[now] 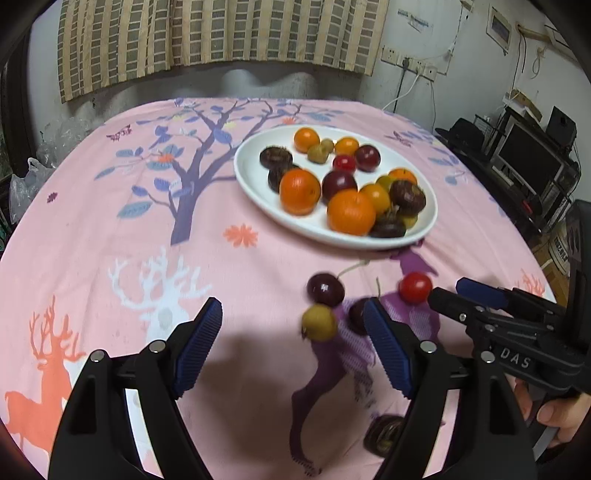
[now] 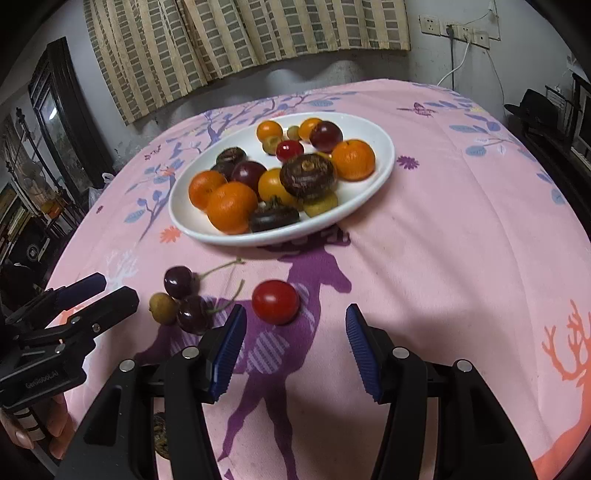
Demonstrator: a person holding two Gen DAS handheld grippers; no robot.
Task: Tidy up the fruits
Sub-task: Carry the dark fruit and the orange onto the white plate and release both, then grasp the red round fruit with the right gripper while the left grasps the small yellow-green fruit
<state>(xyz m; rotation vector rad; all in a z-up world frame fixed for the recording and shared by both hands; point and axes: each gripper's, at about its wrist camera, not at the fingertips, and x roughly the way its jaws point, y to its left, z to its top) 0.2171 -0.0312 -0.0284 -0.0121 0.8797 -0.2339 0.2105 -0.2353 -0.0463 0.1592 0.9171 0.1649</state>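
A white plate (image 1: pixel 251 177) (image 2: pixel 384 147) holds oranges (image 1: pixel 300 192), dark plums, water chestnuts and small fruits. On the pink cloth in front of it lie two dark cherries (image 1: pixel 325 290) (image 2: pixel 178 281), a yellow-green fruit (image 1: pixel 319 322) (image 2: pixel 162 308) and a red cherry tomato (image 1: pixel 415 288) (image 2: pixel 275 301). My left gripper (image 1: pixel 291 315) (image 2: pixel 114 290) is open; the yellow-green fruit lies loose by its right finger, which half hides the second cherry (image 2: pixel 192 314). My right gripper (image 2: pixel 295 314) (image 1: pixel 450 293) is open, and the tomato sits just beyond its tips, untouched.
One water chestnut (image 1: pixel 384 434) lies on the cloth close under the grippers. A striped curtain (image 1: pixel 221 33) hangs behind the table. Shelves with a screen (image 1: pixel 528 155) stand to the right and plastic bags (image 1: pixel 26 184) to the left. A hand (image 1: pixel 561 417) holds the right gripper.
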